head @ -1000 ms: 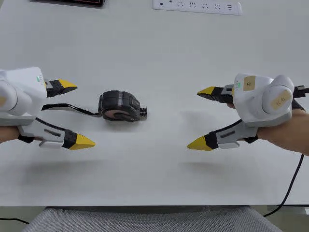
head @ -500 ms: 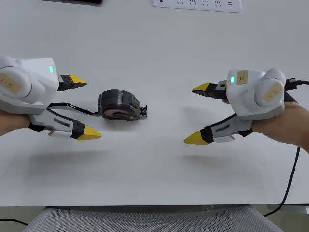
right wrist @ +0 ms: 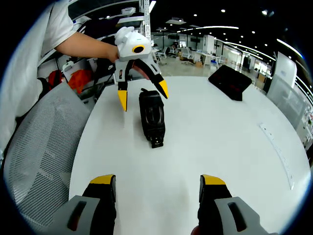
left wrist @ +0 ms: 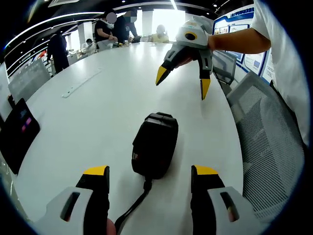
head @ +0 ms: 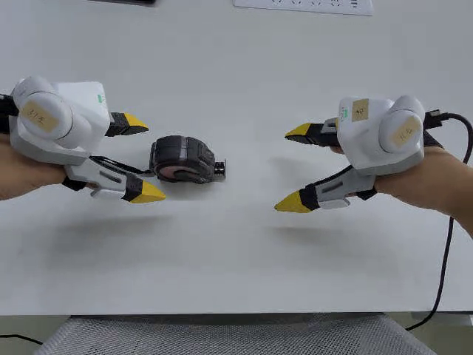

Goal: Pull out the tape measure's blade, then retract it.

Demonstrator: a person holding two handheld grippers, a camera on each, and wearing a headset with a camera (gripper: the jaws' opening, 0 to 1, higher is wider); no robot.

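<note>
On bare table [head: 236,251], gaping empty left gripper [head: 150,159] and right gripper [head: 282,171] flank tape measure [head: 183,160]

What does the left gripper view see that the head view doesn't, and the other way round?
Left gripper view: people at the far end of the table. Head view: a black cable running from the right gripper, and the hook end of the tape measure. Both: the tape measure lying on the table, the open left gripper close to it, not touching, and the right gripper open too.
</note>
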